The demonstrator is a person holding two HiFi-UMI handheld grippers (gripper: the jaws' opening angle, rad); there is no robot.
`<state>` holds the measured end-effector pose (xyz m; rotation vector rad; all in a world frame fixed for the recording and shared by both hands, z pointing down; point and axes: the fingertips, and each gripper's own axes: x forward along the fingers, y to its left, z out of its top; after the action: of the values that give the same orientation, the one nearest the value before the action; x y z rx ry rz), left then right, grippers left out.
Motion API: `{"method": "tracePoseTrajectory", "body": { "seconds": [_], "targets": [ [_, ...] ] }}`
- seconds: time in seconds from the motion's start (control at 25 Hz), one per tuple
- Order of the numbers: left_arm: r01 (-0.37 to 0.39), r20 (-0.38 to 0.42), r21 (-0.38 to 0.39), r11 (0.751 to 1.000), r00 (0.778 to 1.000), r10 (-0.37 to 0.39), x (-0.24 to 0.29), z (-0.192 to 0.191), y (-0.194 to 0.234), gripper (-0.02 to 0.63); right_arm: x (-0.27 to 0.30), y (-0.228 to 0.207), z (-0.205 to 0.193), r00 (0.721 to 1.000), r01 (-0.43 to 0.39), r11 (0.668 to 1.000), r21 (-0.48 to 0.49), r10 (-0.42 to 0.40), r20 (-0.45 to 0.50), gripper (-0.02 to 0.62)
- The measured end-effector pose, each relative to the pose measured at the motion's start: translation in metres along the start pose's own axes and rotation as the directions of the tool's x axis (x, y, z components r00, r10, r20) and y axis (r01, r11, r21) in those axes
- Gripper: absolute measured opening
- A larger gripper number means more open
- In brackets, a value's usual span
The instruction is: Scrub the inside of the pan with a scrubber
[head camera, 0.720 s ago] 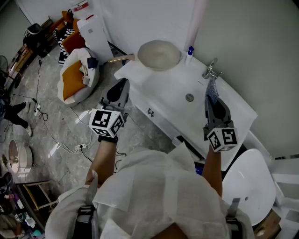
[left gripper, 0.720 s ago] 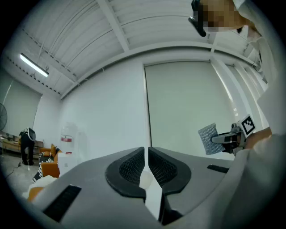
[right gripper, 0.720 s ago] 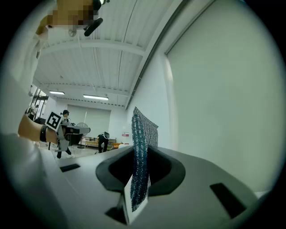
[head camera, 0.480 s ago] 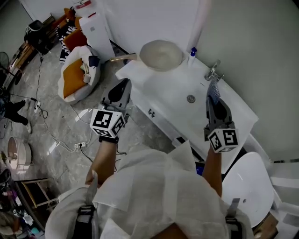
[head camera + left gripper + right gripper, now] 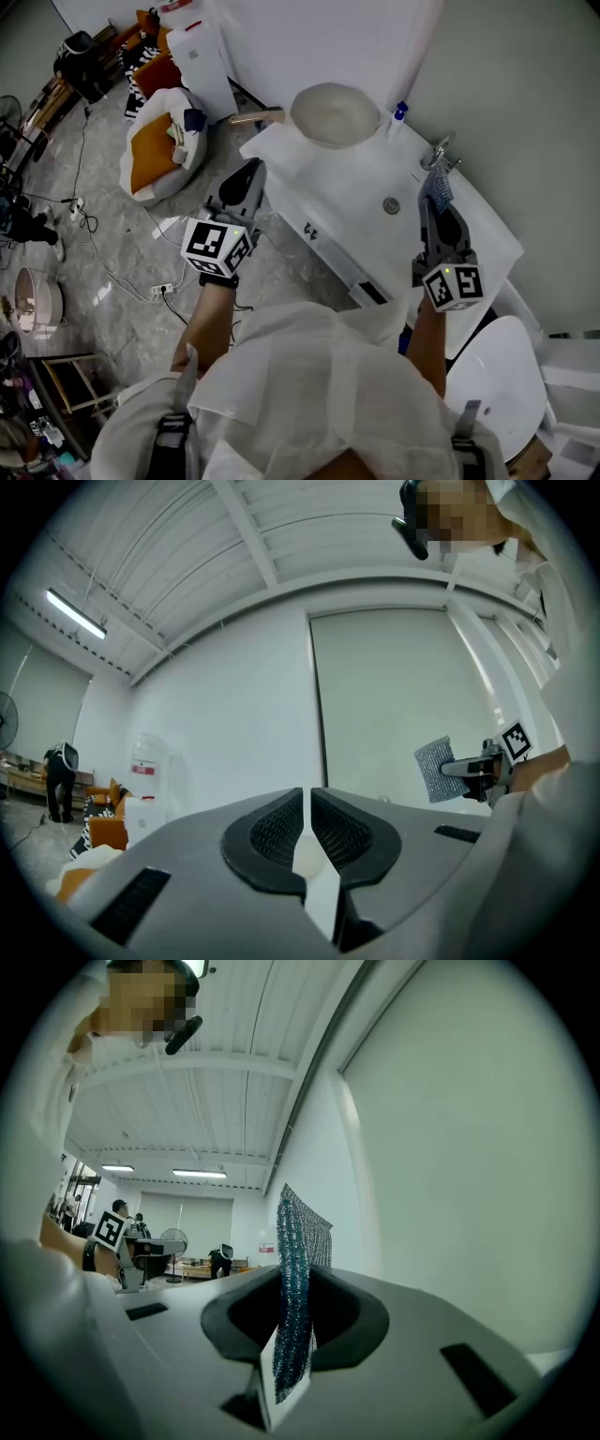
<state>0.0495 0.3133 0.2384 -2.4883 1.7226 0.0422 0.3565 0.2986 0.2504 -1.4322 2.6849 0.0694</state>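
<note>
Right gripper (image 5: 434, 204): clamped on the scrubber (image 5: 436, 186), with the blue mesh standing up out of the jaws.
Left gripper (image 5: 249, 174): jaws pressed together, nothing between them.
Change: hardly any. Against the earlier head views the scene slides a touch across the frame, but both grippers keep their stations relative to the pan (image 5: 335, 114).
Meaning: scrubbing hasn't started, I'd judge; this is the carry-in.
Pan: upright at the far corner of the white bench (image 5: 309, 164), its wooden handle (image 5: 255, 117) pointing left and its inside bare.
Scrubber vs pan: well apart, off to the pan's right and nearer the person, no contact.
Left gripper vs pan: on the pan's near side, close to the handle but not touching it.
Next: the scrubber has to cross to the pan and dip inside.
</note>
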Motion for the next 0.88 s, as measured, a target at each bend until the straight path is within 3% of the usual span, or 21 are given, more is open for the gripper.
{"method": "tracePoseTrajectory", "body": {
  "seconds": [0.44, 0.88],
  "targets": [
    [-0.004, -0.029, -0.021, 1.000, 1.000, 0.003, 0.033, -0.020, 0.077, 0.038, 0.082, 0.025, -0.013, 0.998, -0.017, 1.000, 0.002, 0.017, -0.054, 0.052],
    [0.103, -0.037, -0.023, 0.994, 0.994, -0.104, 0.115, -0.052, 0.206, 0.038, 0.222, 0.051, -0.034, 0.996, 0.067, 0.998, 0.006, -0.066, -0.065, 0.052]
  ]
}}
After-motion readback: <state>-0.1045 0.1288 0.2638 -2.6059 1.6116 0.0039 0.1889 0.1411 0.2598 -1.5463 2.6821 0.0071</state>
